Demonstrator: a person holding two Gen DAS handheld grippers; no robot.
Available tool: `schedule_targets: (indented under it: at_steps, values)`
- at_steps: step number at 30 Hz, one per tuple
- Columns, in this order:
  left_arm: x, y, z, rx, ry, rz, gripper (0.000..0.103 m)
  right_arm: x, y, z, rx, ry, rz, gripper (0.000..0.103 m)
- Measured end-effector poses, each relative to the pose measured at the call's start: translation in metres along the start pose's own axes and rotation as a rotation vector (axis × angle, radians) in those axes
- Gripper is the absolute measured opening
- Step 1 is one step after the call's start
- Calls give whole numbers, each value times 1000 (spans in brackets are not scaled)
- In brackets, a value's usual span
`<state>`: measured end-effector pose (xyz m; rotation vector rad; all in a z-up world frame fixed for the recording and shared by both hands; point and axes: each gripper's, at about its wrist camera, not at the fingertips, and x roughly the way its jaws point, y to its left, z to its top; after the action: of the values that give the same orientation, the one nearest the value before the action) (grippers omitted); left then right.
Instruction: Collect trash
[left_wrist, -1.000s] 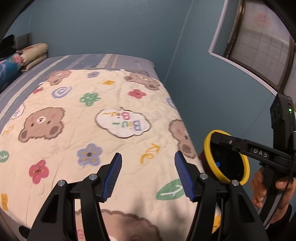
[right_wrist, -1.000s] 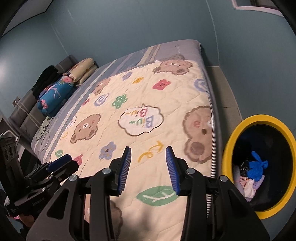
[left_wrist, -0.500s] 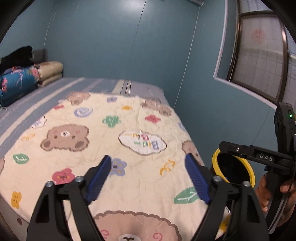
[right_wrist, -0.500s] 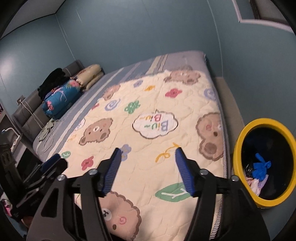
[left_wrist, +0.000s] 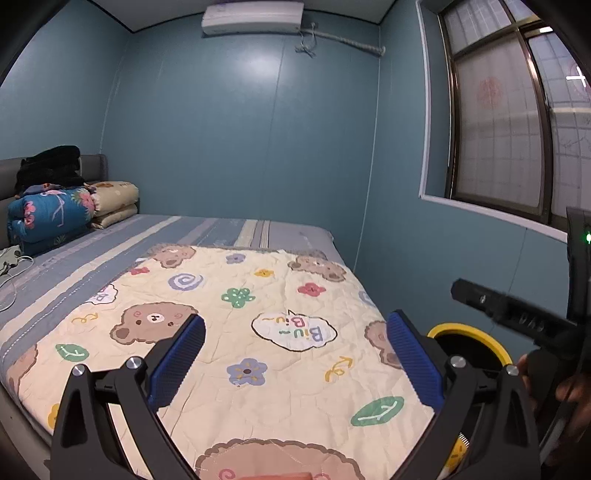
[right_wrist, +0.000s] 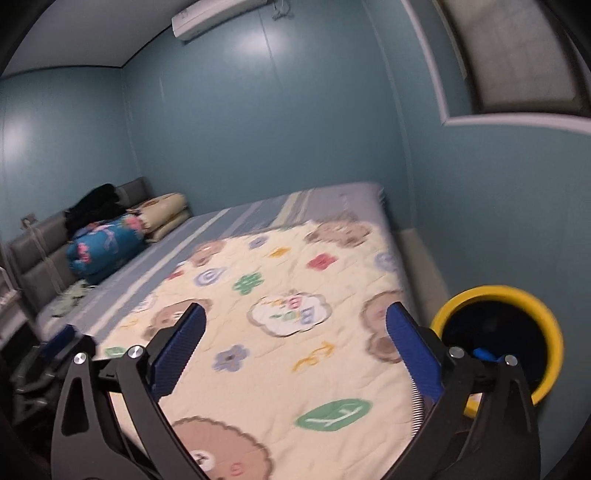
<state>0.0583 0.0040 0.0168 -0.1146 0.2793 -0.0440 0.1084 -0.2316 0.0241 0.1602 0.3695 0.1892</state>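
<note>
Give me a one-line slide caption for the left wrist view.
Left tool opening, nothing between its pads, above a bear-print quilt, with the yellow-rimmed trash bin beside the bed.

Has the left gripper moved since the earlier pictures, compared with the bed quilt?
Yes. The left gripper has tilted upward: the cream bear-print quilt now sits lower, and the white air conditioner shows. Its jaws are opening, empty.

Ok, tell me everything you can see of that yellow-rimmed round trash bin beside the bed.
The yellow-rimmed round trash bin stands upright on the floor in the gap between the cartoon-bear quilted bed and the blue wall. Its thick rim looks like smooth plastic; the inside is black and open, with no lid. A bright blue crumpled item lies inside, partly hidden behind a finger of the right gripper. Neither gripper touches the bin. In the left wrist view only its rim shows.
</note>
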Motion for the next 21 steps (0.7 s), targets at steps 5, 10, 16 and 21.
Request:
schedule_targets:
  at_steps: [5,10,16,21]
  values:
    - [-15,-3,0,-4,-50,-8,95,-15,-1,-10,-3,-77,-39,95]
    - [-19,-4,1,-9,-58,-17,95,-20,1,-16,-23,-111,-45,95]
    - [-19,-1,-1,-27,-62,-23,95,-17,3,-21,-42,-110,-52,95]
    - [-18,0,-2,-38,-55,-26,95,-16,5,-25,-49,-121,-66,95]
